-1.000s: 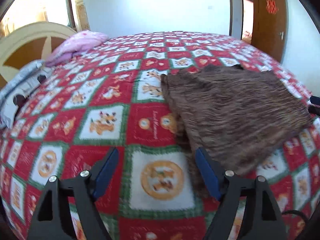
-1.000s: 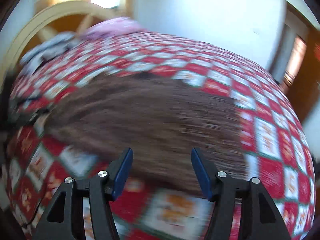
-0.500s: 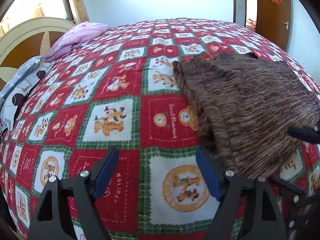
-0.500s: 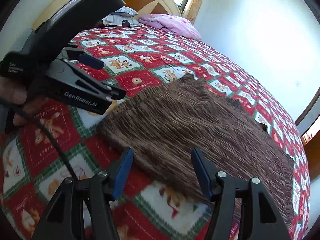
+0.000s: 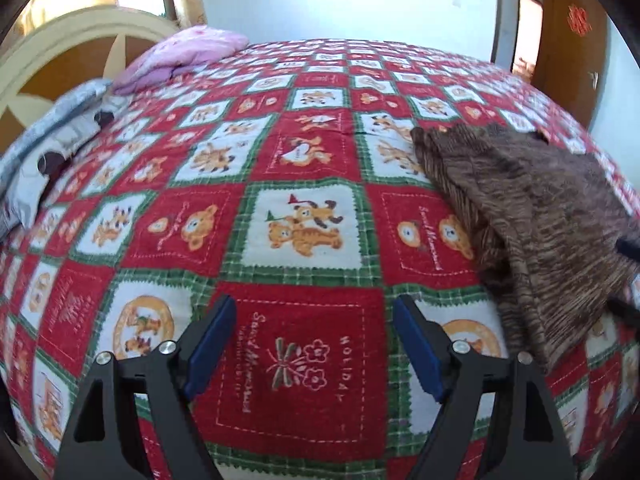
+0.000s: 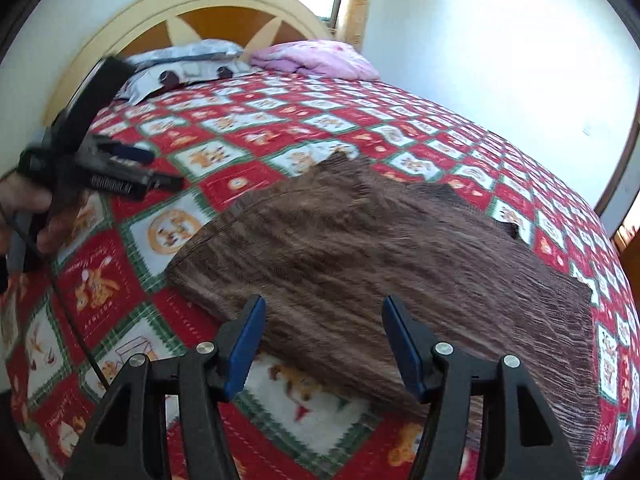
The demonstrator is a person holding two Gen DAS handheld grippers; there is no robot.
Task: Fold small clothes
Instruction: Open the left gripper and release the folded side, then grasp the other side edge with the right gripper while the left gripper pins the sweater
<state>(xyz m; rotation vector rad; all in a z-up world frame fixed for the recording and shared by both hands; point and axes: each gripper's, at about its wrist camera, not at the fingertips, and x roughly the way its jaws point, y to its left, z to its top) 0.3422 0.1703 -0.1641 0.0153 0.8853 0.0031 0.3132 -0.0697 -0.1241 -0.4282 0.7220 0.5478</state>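
Note:
A brown ribbed garment (image 6: 380, 256) lies spread flat on the red, white and green patchwork bedspread (image 6: 248, 128). In the left wrist view the garment (image 5: 536, 216) is at the right, with one edge doubled over. My right gripper (image 6: 322, 340) is open and empty, just above the garment's near edge. My left gripper (image 5: 314, 344) is open and empty over bare bedspread (image 5: 304, 232), to the left of the garment. The right wrist view shows the left gripper (image 6: 152, 172) in a hand at the far left.
A pink pillow (image 5: 184, 56) and a grey patterned pillow (image 5: 48, 148) lie by the cream and wood headboard (image 5: 60, 56). A wooden door (image 5: 572, 40) stands at the far right. A white wall is behind the bed.
My left gripper has moved left, away from the garment, which now sits at its right. My right gripper has swung round and come in over the garment's near edge.

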